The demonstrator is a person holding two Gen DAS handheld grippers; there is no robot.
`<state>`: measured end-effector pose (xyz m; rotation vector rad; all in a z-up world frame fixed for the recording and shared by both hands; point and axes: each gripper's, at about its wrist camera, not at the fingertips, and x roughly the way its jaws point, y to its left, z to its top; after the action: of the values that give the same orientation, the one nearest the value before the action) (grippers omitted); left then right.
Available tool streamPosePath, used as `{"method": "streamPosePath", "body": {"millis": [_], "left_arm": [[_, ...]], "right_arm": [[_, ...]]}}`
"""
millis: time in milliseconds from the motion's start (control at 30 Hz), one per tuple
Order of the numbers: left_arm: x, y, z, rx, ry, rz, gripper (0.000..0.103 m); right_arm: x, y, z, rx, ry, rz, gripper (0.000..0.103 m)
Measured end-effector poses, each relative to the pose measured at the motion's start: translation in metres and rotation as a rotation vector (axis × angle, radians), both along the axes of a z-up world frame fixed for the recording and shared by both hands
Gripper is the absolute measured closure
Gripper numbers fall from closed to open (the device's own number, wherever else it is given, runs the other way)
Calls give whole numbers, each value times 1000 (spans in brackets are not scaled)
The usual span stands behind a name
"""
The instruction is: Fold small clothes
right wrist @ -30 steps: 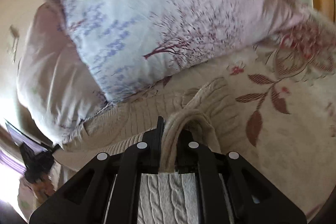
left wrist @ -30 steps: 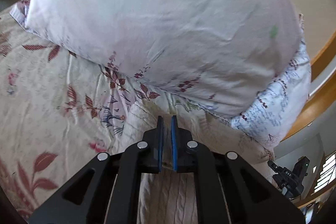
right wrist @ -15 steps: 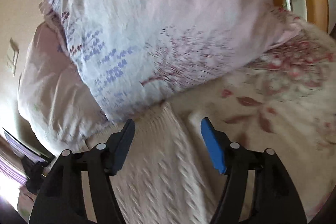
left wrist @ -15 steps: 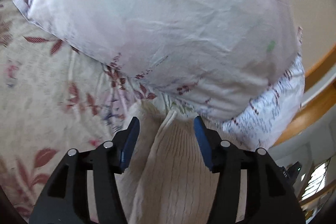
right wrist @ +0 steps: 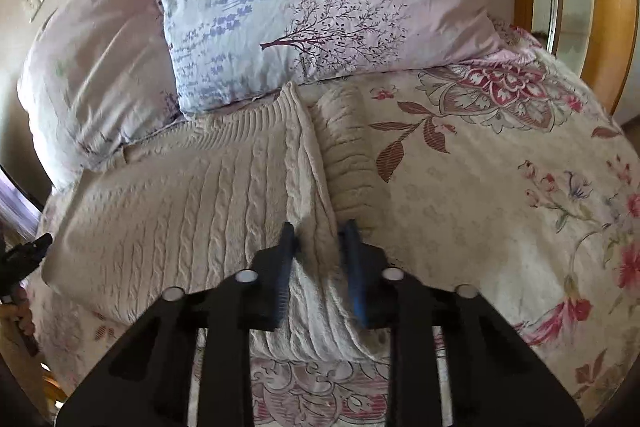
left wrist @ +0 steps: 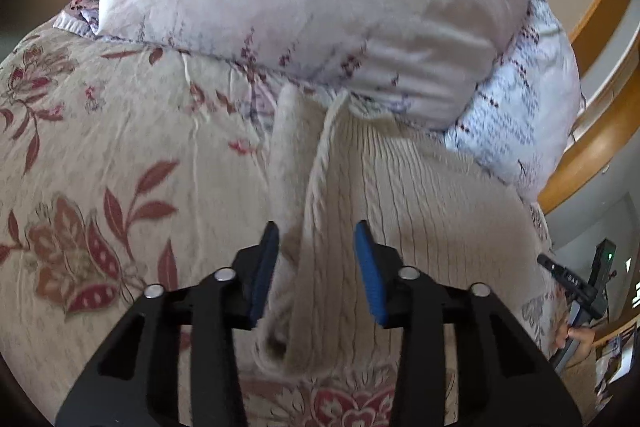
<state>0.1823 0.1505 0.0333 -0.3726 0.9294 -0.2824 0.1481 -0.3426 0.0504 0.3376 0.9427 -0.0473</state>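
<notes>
On floral bedspread (right wrist: 500,187), cream cable-knit sweater (right wrist: 192,203) lies flat; left gripper (left wrist: 316,263) and right gripper (right wrist: 318,259) straddle its folded edges, jaws apart, gripping nothing.

Cream cable-knit sweater (right wrist: 180,203) on matt floral cotton bedspread (right wrist: 500,187); glossy wooden headboard (left wrist: 592,147).

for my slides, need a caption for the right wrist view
Right gripper open astride a fold of the cream cable-knit sweater on a floral bedspread.
</notes>
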Motion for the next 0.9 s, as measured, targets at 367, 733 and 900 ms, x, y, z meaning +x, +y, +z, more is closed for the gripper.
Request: {"method": "streamPosePath", "body": {"millis": [367, 733, 900], "left_arm": [[-10, 3, -4, 11, 18, 20, 95], [-2, 20, -7, -119, 5, 48, 61], [22, 30, -8, -262, 24, 81, 46]], "right_arm": [[-20, 1, 6, -17, -7, -50, 94], [-11, 13, 14, -79, -15, -64, 66], [5, 50, 29, -28, -94, 65, 38]]}}
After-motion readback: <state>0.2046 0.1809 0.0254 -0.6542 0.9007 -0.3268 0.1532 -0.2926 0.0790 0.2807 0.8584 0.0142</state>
